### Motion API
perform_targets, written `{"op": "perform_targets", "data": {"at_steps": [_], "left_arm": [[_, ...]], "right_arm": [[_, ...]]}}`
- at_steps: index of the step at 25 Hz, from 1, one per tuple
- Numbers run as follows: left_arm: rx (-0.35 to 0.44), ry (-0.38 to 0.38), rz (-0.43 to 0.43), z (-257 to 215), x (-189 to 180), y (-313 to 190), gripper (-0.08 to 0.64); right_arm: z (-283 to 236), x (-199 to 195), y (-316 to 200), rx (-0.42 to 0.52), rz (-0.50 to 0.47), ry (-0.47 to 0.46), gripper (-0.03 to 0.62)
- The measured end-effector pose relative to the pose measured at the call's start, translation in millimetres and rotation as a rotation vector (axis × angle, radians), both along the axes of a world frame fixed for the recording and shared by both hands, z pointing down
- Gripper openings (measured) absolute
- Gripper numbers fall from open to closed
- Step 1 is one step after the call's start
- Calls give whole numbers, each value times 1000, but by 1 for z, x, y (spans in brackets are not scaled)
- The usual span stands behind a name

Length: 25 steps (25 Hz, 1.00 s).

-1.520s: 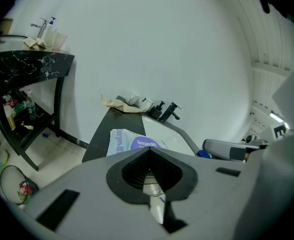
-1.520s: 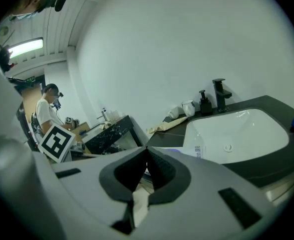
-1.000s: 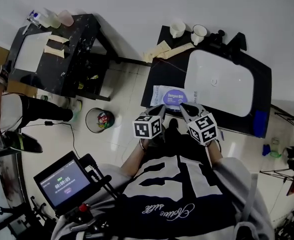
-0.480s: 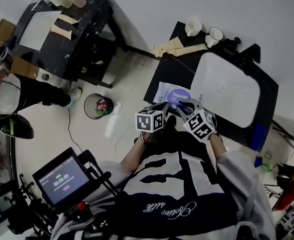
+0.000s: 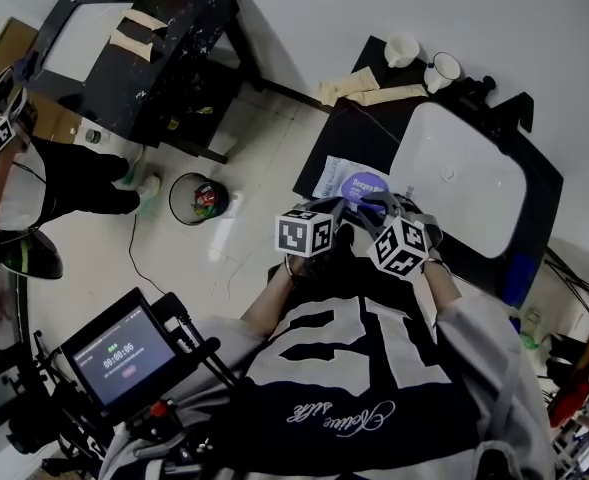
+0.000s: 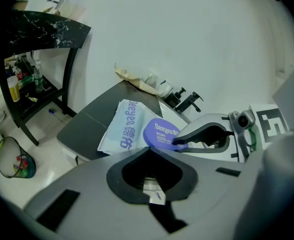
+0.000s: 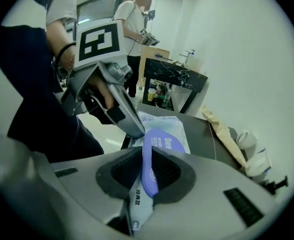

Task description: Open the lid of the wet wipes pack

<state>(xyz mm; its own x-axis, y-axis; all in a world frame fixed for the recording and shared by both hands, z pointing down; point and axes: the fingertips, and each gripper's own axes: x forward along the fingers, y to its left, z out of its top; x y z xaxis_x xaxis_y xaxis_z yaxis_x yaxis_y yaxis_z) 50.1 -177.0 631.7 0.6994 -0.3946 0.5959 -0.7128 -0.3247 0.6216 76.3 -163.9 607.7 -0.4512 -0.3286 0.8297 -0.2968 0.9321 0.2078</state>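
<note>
The wet wipes pack (image 5: 340, 180) lies flat on the dark counter (image 5: 346, 138), pale blue with a round purple lid (image 5: 365, 185). My left gripper (image 5: 336, 206) is at the pack's near edge and looks shut on a bit of the wrapper (image 6: 154, 191). My right gripper (image 7: 146, 169) is shut on the rim of the lid (image 7: 147, 166). In the left gripper view its tips (image 6: 179, 144) sit on the lid's (image 6: 161, 131) right edge. The left gripper (image 7: 137, 130) touches the pack (image 7: 161, 126) just beyond the lid. How far the lid is lifted does not show.
A white sink (image 5: 459, 183) fills the counter to the right, with a black tap (image 6: 186, 100). Two cups (image 5: 402, 50) and brown paper (image 5: 359, 93) lie at the back. A bin (image 5: 196, 200), a black table (image 5: 124, 48) and another person (image 5: 14, 168) are on the left.
Both grippers have come closer together over the pack's near edge, and the right one now covers the lid's right side. The head view has shifted a little.
</note>
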Motion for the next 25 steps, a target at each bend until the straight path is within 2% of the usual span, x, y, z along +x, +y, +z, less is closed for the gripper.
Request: {"op": "perform_targets", "data": {"at_steps": [4,9,14,20,25], "left_arm": [[17,-21,14,0,-1,1,-2],[45,-41,10,0,0,1,-2],[89,-85,55,1,3,1,-2],[99,-77,60,2,3,1,-2],[100,-79,69,3,3,1,-2]], "right_arm": [[6,-5,2,53,-84,91,57],[9,-5,-1,92,-63,147,57],[5,-4,-6,66,13,95,57],[0,-5,-8,66,37,39,55],[0,-5,-9,74,42,31,55]]}}
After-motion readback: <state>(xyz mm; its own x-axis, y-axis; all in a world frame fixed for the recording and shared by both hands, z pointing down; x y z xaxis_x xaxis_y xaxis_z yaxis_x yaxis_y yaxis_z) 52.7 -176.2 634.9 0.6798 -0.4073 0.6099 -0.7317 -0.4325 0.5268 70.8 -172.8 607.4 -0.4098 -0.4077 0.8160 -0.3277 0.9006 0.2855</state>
